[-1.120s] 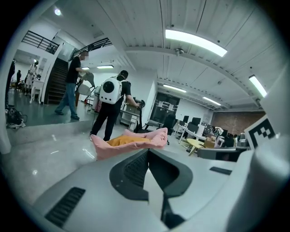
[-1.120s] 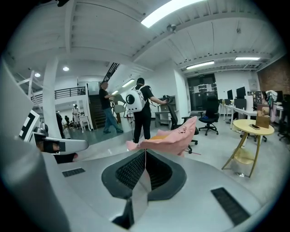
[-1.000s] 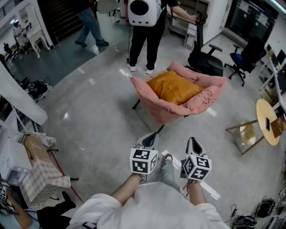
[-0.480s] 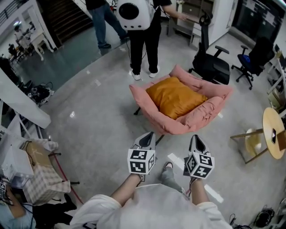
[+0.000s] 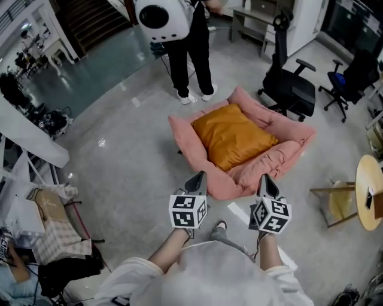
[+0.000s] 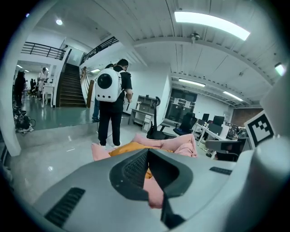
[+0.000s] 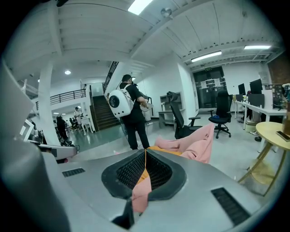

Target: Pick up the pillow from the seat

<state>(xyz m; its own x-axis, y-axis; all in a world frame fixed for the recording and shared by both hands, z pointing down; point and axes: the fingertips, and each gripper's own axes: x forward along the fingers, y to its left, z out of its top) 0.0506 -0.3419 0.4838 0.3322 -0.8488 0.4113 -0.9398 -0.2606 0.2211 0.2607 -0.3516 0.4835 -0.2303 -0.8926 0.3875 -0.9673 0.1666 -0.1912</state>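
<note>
An orange pillow (image 5: 233, 136) lies flat in a pink padded seat (image 5: 272, 164) in the middle of the head view. Both grippers are held side by side just short of the seat's near rim and point at it. My left gripper (image 5: 198, 178) is shut with nothing in it, close to the rim's left part. My right gripper (image 5: 266, 180) is also shut and empty, near the rim's right part. The left gripper view shows its jaws (image 6: 147, 152) together, with the pillow (image 6: 127, 147) and seat (image 6: 183, 146) just beyond. The right gripper (image 7: 145, 151) sees the pillow (image 7: 164, 148) and seat (image 7: 200, 141) likewise.
A person with a white backpack (image 5: 157, 13) stands just behind the seat. Black office chairs (image 5: 294, 89) are at the back right. A round wooden table (image 5: 371, 191) stands at the right edge. Boxes and cloths (image 5: 48, 233) crowd the left side. A polished concrete floor (image 5: 131, 155) surrounds the seat.
Both grippers have travelled forward together, still shut. The seat and pillow now lie much nearer their tips. The person with the backpack has slid toward the head view's top left.
</note>
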